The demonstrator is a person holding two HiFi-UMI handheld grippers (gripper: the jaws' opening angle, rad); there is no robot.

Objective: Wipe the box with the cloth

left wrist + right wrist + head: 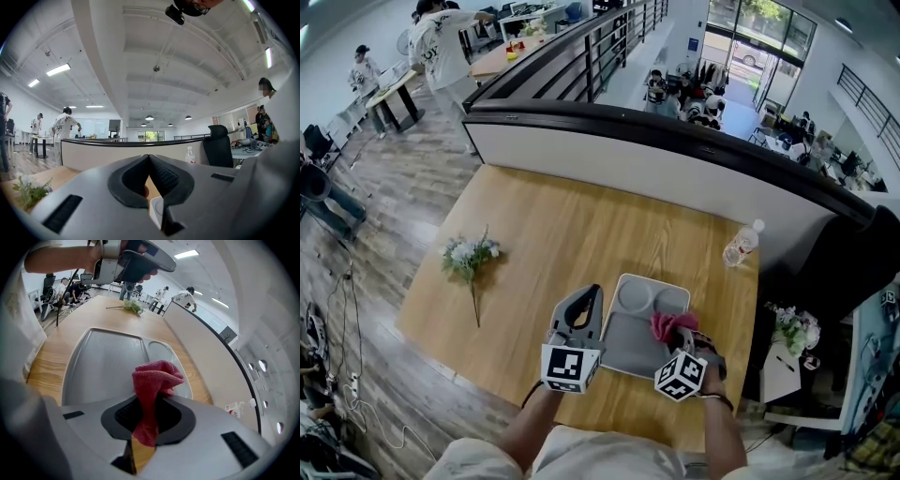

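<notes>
Cloth [157, 378] pinched by the right gripper [149, 405] hung over the right edge of the grey compartment tray [623, 354] at lower centre, the tray stretching leftward toward the closed, empty left gripper [592, 296].

Box [628, 349] lower centre of frame, on worktop [544, 225]. Cloth [668, 325] over box's right side. Flower sprig [469, 255] on worktop, centre left. Bottle [741, 246] on worktop, centre right, beyond box.
</notes>
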